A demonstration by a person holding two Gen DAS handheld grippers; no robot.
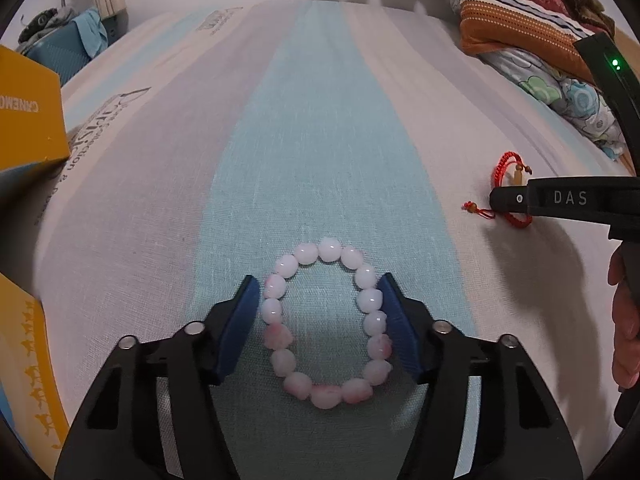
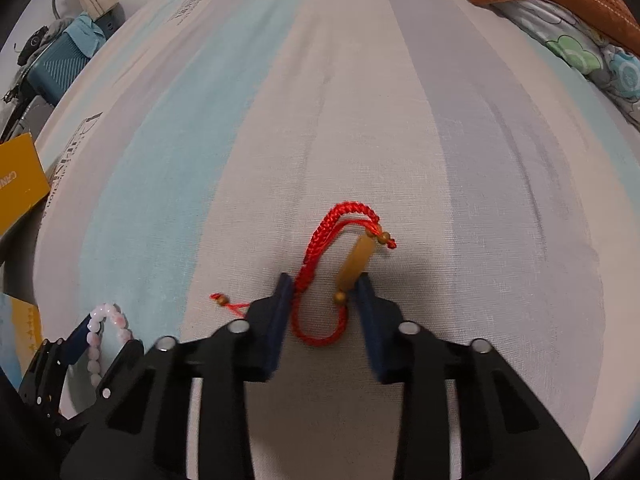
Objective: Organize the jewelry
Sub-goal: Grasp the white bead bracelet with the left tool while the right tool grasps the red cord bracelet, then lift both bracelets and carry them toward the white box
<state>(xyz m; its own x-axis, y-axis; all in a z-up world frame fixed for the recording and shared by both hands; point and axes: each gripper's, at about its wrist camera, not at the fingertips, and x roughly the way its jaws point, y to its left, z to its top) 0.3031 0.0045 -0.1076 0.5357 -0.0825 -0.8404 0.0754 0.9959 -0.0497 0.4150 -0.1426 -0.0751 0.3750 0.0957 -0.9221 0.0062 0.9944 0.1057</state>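
A pink-and-white bead bracelet (image 1: 276, 286) lies flat on the striped bedsheet (image 1: 320, 120), between the blue pads of my left gripper (image 1: 318, 286), which is open with a pad touching or nearly touching each side. A red braided cord bracelet (image 2: 316, 248) with an amber bead lies between the pads of my right gripper (image 2: 324, 284), which is open around it. In the left wrist view the right gripper (image 1: 516, 198) covers part of the red bracelet (image 1: 498, 168). The right wrist view shows the left gripper (image 2: 108, 330) and the bead bracelet (image 2: 94, 340) at lower left.
A yellow box (image 1: 28, 112) stands at the left edge of the bed, with another yellow box (image 1: 28, 360) nearer. Folded striped and floral bedding (image 1: 520, 20) is piled at the far right. A teal suitcase (image 2: 56, 64) stands beyond the bed at the far left.
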